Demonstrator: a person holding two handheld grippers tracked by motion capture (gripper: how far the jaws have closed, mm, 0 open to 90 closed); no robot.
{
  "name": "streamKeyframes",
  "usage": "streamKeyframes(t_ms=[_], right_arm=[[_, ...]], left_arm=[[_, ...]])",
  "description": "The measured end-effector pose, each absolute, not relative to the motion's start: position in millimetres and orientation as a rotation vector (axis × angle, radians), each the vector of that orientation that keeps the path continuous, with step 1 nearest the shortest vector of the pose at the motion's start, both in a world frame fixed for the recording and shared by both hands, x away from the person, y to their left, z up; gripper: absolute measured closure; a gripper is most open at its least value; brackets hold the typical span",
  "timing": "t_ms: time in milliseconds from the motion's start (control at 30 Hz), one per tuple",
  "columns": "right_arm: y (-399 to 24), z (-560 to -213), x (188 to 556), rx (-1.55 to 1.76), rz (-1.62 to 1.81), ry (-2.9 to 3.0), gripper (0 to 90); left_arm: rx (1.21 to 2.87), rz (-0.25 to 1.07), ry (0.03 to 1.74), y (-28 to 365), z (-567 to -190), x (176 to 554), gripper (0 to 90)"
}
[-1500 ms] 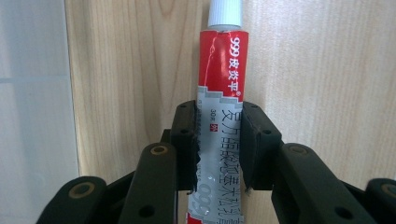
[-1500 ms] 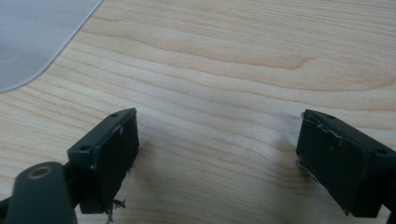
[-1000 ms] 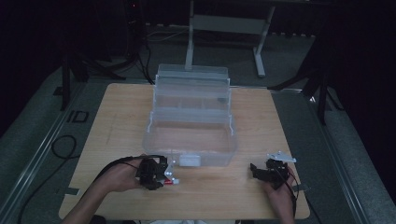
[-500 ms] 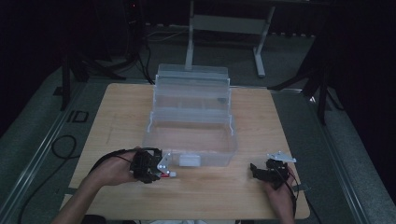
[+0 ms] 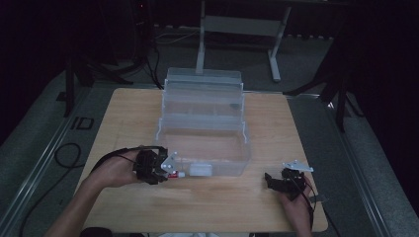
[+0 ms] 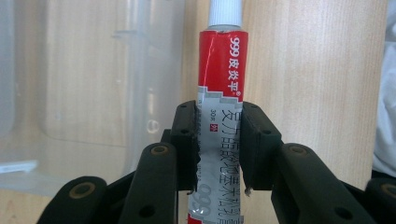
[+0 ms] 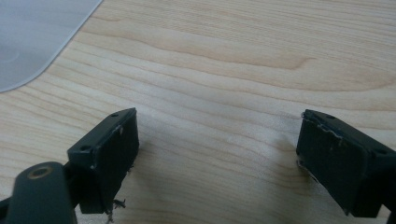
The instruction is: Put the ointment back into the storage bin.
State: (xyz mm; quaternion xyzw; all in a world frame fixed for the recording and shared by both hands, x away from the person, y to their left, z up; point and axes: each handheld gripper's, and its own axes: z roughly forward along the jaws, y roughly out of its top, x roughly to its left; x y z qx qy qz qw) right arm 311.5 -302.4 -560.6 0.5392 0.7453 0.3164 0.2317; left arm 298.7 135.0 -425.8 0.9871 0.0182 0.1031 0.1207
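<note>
Left gripper [image 6: 219, 154] pinches a red-and-white ointment tube [image 6: 221, 93], lifted off the table [image 5: 123, 113] since a second ago, beside the clear box [image 5: 202, 128]; right gripper [image 7: 217, 158] gapes wide, empty.

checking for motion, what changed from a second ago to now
The left gripper, shut on the tube, rose a little toward the clear box, carrying the tube off the table. The grip is the same. The right gripper stayed open and in place, as did the box.
</note>
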Motion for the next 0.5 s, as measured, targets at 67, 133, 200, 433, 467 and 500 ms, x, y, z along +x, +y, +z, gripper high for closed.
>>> streamKeyframes(t_ms=[67, 133, 200, 433, 467, 500], right_arm=[[-302, -561, 312, 1.482, 0.87, 2.049, 12.7], [-302, -561, 312, 1.482, 0.87, 2.049, 12.7], [-302, -561, 312, 1.482, 0.87, 2.049, 12.7], [-302, -561, 312, 1.482, 0.87, 2.048, 12.7], [-302, -561, 312, 1.481, 0.87, 2.049, 12.7], [-302, -561, 312, 1.482, 0.87, 2.049, 12.7]], left_arm=[[2.889, 0.307, 0.05, 134, -423, 301, 70.3], [2.89, 0.316, 0.045, 134, -420, 303, 70.3], [2.894, 0.318, 0.039, 133, -417, 305, 70.2], [2.905, 0.325, 0.023, 130, -409, 310, 70.2], [2.91, 0.336, 0.02, 130, -408, 311, 70.2], [2.912, 0.34, 0.023, 129, -407, 311, 70.2]])
